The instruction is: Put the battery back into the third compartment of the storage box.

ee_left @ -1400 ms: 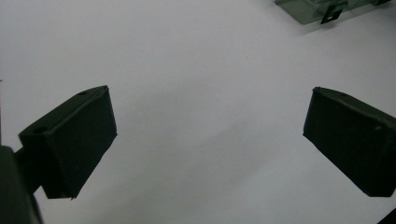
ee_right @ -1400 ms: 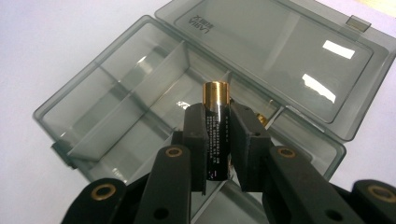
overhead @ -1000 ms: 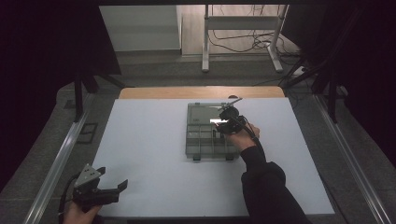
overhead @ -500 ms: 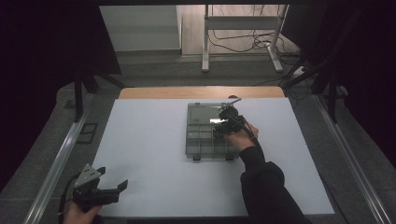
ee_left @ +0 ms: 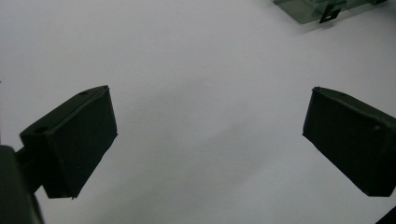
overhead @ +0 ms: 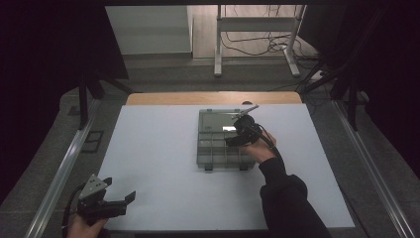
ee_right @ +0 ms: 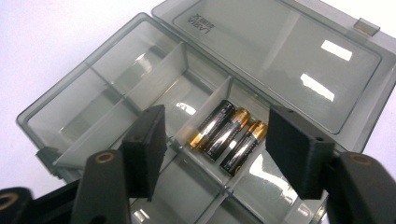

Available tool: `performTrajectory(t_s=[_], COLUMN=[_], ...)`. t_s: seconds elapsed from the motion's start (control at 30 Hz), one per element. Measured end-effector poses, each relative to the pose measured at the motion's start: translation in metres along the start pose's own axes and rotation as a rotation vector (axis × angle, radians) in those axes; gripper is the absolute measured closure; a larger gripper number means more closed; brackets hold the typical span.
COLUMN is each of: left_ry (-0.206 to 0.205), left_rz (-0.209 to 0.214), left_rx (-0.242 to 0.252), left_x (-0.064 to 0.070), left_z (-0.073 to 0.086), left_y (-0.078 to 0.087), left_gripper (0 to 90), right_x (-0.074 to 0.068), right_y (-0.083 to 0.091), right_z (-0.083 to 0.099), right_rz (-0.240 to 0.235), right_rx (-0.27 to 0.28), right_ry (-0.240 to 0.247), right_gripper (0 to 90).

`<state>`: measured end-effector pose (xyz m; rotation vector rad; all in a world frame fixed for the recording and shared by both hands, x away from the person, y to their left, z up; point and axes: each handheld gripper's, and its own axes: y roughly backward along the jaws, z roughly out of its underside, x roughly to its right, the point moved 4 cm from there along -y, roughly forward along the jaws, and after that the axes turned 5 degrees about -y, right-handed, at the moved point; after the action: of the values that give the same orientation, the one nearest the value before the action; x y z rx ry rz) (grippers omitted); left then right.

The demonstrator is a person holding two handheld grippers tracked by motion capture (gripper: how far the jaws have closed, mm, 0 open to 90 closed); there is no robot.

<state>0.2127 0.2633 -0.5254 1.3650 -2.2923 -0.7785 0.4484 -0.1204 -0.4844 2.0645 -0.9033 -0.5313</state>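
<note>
You are working at a white worktop (overhead: 163,148) with a strip of bare wood showing at its far edge; beyond it, the room is lying dim, with a grey floor, a metal stand (overhead: 257,39) and loose cables (overhead: 252,47) behind.

The box (overhead: 218,141) is sitting open on the worktop, right of centre in the high view, its clear smoky lid lying flat on the far side. Its long axis is running away from you, near edge to far edge, with the two clasps facing you. Inside, in the right gripper view, three batteries (ee_right: 226,135) are lying side by side and touching in one compartment next to the lid hinge; their long axes are running together, gold ends pointing toward the near-left of that view.

Your right gripper (overhead: 233,140) is hovering over the box's right half, jaws standing wide with nothing between them, framing the batteries' compartment (ee_right: 219,133). Your left gripper (overhead: 130,200) is resting low at the near left corner of the worktop, well apart from the box, jaws spread wide over bare white surface.

Compared with a second ago, your right gripper is sitting slightly nearer to you over the box; the left one and the box are keeping their places.
</note>
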Motion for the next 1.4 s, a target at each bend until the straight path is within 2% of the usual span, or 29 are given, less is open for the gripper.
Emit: performTrajectory(t_s=[0.07, 0.23, 0.43, 0.57, 0.67, 0.83, 1.03, 1.2, 1.4], left_ry=[0.0, -0.001, -0.002, -0.001, -0.002, -0.003, -0.003, -0.004, -0.004], left_rz=[0.0, 0.0, 0.0, 0.0, 0.0, -0.001, -0.002, -0.002, -0.002], left_rx=[0.0, 0.0, 0.001, 0.0, 0.0, -0.002, -0.003, -0.003, -0.003], left_x=[0.0, 0.0, 0.0, 0.0, 0.0, 0.0, 0.001, 0.001, 0.001], left_z=[0.0, 0.0, 0.0, 0.0, 0.0, 0.0, 0.0, 0.0, 0.0], left_y=[0.0, 0.0, 0.0, 0.0, 0.0, 0.0, 0.0, 0.0, 0.0], left_gripper=[3.3, 3.4, 3.4, 3.5, 3.5, 3.6, 3.6, 3.6, 3.7], right_x=[-0.002, -0.01, -0.017, -0.019, -0.019, -0.017, -0.015, -0.017, -0.021], right_y=[0.002, 0.008, 0.016, 0.021, 0.025, 0.031, 0.041, 0.048, 0.056], right_z=[0.0, 0.001, 0.003, 0.005, 0.01, 0.019, 0.026, 0.032, 0.039], right_rz=[-0.004, -0.042, -0.058, -0.082, -0.092, -0.086, -0.101, -0.104, -0.104], right_rx=[0.006, 0.012, 0.021, 0.011, 0.03, 0.035, 0.071, 0.092, 0.092], right_ry=[0.02, 0.031, 0.055, 0.047, 0.049, 0.04, 0.026, 0.036, 0.057], right_gripper=[35.4, 33.4, 29.2, 26.3, 24.5, 20.7, 17.6, 14.1, 11.8])
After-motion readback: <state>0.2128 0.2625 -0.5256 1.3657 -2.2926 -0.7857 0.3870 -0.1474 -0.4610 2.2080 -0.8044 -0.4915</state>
